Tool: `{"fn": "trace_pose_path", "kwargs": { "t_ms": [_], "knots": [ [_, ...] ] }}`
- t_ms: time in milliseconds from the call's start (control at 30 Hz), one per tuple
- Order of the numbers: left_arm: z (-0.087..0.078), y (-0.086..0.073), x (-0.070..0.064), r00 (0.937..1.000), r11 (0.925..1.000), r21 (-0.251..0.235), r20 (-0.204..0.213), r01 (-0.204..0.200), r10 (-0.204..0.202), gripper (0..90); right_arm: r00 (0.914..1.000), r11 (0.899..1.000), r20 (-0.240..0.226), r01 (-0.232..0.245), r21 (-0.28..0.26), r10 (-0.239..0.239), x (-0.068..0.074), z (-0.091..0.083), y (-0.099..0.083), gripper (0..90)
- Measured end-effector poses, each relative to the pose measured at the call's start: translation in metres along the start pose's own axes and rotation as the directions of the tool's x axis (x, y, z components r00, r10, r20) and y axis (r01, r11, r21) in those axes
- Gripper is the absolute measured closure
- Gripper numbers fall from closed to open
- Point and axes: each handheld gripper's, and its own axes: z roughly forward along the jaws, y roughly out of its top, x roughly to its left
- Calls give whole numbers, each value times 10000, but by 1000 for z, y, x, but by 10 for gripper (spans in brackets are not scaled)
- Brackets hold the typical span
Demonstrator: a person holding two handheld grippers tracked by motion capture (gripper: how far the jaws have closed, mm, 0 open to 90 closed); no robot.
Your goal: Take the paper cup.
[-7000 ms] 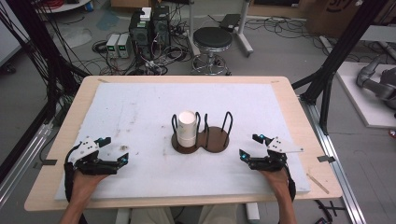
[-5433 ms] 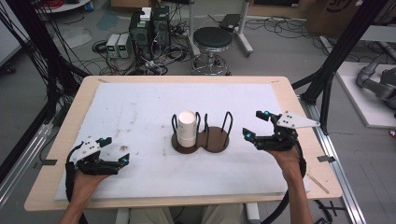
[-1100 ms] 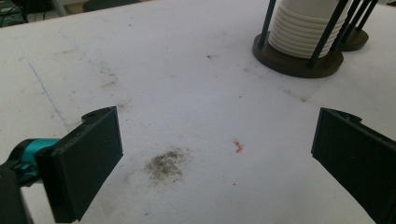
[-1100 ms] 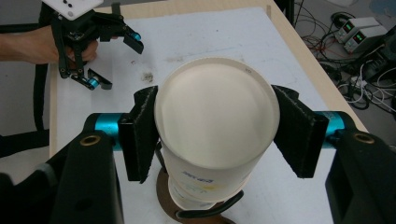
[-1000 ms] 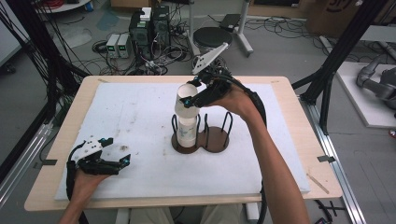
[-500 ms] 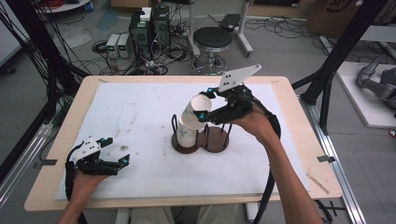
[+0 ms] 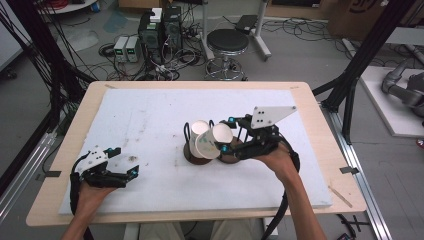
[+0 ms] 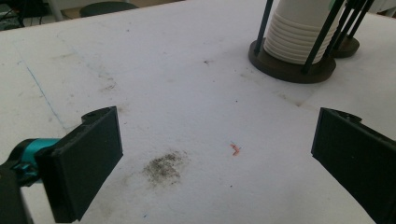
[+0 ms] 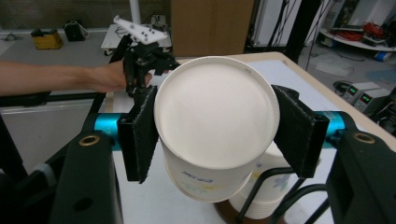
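The right gripper [image 7: 223,141] pinched a white paper cup [image 7: 214,139] between its two jaws, gripping it by the sides near the base. In the high view the cup lay tilted on its side, lifted off the table, with its bottom facing toward three o'clock and its mouth leaning against the stack [image 7: 199,134] at about nine o'clock of it. In the right gripper view the cup [image 9: 215,122] sat squarely between the black pads [image 9: 140,132], its round bottom facing the camera and both pads touching its wall. The stack of white cups stood upright in the left ring of a dark wire holder [image 7: 190,152] near the middle of the white mat [image 7: 150,115]; the holder's second ring, at three o'clock of the stack, lay partly hidden under the held cup and the gripper. The left gripper [image 7: 131,171] rested low on the mat, well apart from the holder, at about eight o'clock of it, jaws spread wide with nothing between them. In the left gripper view the mat [image 8: 177,93] showed a dark smudge [image 8: 163,165] and a small red mark [image 8: 235,149] between the jaws, and the stack [image 8: 299,32] stood at about one o'clock.
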Motion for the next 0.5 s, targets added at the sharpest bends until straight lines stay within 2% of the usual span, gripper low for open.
{"fn": "trace_pose_path", "kwargs": {
  "t_ms": [133, 500],
  "knots": [
    [0, 0, 1, 10000, 10000, 37, -19, 74, -74, 18, 9994, 9998, -288, -168, -65, 166, 9, 9, -19, 371],
    [0, 0, 0, 10000, 10000, -11, -10, 17, -17, 18, 9979, 9997, -626, -198, -169, 187, 21, 26, -39, 371]
  ]
}}
